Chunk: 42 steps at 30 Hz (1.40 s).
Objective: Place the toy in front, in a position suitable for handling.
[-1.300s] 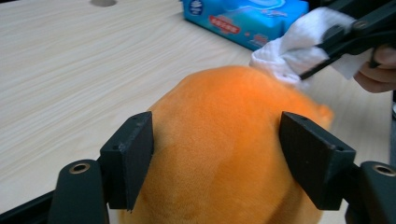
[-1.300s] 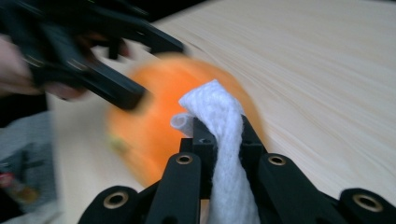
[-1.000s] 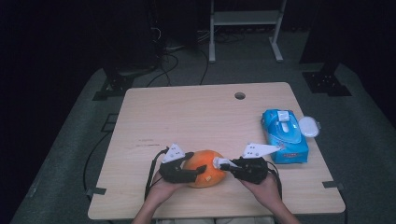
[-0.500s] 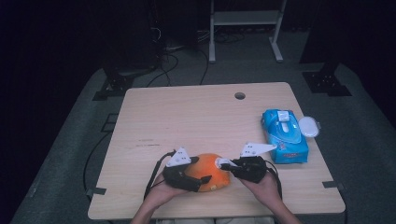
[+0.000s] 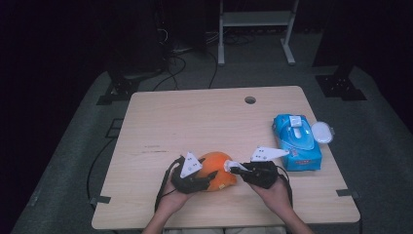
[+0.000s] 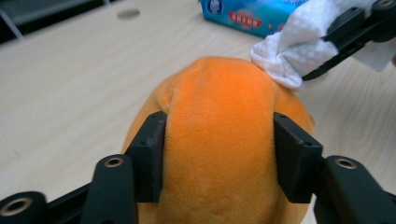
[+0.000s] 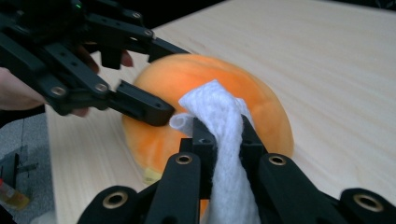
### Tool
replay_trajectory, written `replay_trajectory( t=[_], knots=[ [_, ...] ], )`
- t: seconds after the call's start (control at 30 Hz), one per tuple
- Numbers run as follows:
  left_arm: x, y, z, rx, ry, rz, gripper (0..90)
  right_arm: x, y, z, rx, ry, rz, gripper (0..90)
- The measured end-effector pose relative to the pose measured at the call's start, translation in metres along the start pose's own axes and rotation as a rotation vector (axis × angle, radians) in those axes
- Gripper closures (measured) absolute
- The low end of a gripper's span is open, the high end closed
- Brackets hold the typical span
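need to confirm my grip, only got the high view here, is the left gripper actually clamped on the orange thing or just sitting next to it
Observer: Clamped. In the left gripper view the left gripper has just closed in, and both pads press into the sides of the orange plush toy, squeezing a ridge of it between them.
Operator: and the white bit at the right gripper, is it held
Observer: Yes. The right gripper is shut on a white wipe, whose bunched end sticks out past the jaws.
Operator: is the wipe on the toy
Observer: The left gripper view shows the bunched end resting on the top of the toy.
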State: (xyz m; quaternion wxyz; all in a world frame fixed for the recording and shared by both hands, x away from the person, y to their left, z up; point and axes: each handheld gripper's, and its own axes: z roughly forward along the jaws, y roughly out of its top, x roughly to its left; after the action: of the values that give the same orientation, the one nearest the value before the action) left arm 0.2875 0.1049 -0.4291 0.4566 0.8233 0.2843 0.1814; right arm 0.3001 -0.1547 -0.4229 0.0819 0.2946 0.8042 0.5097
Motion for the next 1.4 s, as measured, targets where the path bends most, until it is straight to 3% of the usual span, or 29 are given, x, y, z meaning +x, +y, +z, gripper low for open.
replay_trajectory(
  t=[0.13,0.27,0.33,0.37,0.5,0.57,0.73,0.8,0.9,0.97,1.03,1.1,1.17,1.3,1.33,1.4],
  knots=[
    [0.011,-0.006,-0.004,0.026,-0.052,-0.064,37.8,-0.015,-0.009,0.005,0.041,-0.023,0.059,81.7],
    [0.014,-0.009,-0.005,0.035,-0.063,-0.081,37.0,-0.005,-0.004,0.003,0.004,0.008,0.049,81.7],
    [0.014,-0.01,-0.006,0.043,-0.066,-0.076,37.0,0.008,0.003,0.004,-0.007,0.033,-0.001,81.7],
    [0.015,-0.01,-0.006,0.042,-0.071,-0.077,37.0,0.007,0.001,0.006,-0.001,0.027,-0.007,81.7],
    [0.021,-0.013,-0.008,0.042,-0.092,-0.099,37.0,-0.009,-0.01,0.006,0.026,-0.006,0.052,81.6],
    [0.024,-0.014,-0.008,0.038,-0.097,-0.117,37.0,-0.009,-0.01,0.005,0.016,-0.002,0.067,81.6],
    [0.028,-0.016,-0.009,0.031,-0.11,-0.133,35.1,0.006,-0.004,0.006,-0.012,0.024,0.005,81.6],
    [0.029,-0.014,-0.008,0.024,-0.113,-0.143,27.7,0.002,-0.009,0.008,-0.004,0.02,0.019,81.6],
    [0.03,-0.013,-0.004,0.029,-0.079,-0.174,15.3,-0.003,-0.01,0.008,0.001,0.006,0.043,81.6],
    [0.029,-0.015,-0.002,0.027,-0.086,-0.187,13.1,0.002,-0.006,0.004,-0.029,0.013,0.038,81.6],
    [0.027,-0.015,-0.002,0.028,-0.103,-0.159,19.8,0.013,0.0,0.002,-0.056,0.042,-0.002,81.6],
    [0.021,-0.014,-0.003,0.028,-0.107,-0.125,27.5,0.02,0.004,0.003,-0.05,0.036,-0.047,81.6],
    [0.015,-0.013,-0.003,0.026,-0.103,-0.094,31.2,0.014,0.001,0.006,-0.03,0.017,-0.039,81.6],
    [0.005,-0.008,-0.002,0.017,-0.095,-0.046,32.6,-0.004,-0.006,-0.001,-0.029,-0.022,0.04,81.6],
    [0.002,-0.007,-0.001,0.02,-0.089,-0.021,32.6,-0.001,-0.003,-0.004,-0.044,-0.016,0.033,81.6],
    [-0.006,-0.004,0.001,0.022,-0.089,0.025,32.6,0.011,0.004,-0.006,-0.061,0.0,-0.027,81.6]
  ],
)
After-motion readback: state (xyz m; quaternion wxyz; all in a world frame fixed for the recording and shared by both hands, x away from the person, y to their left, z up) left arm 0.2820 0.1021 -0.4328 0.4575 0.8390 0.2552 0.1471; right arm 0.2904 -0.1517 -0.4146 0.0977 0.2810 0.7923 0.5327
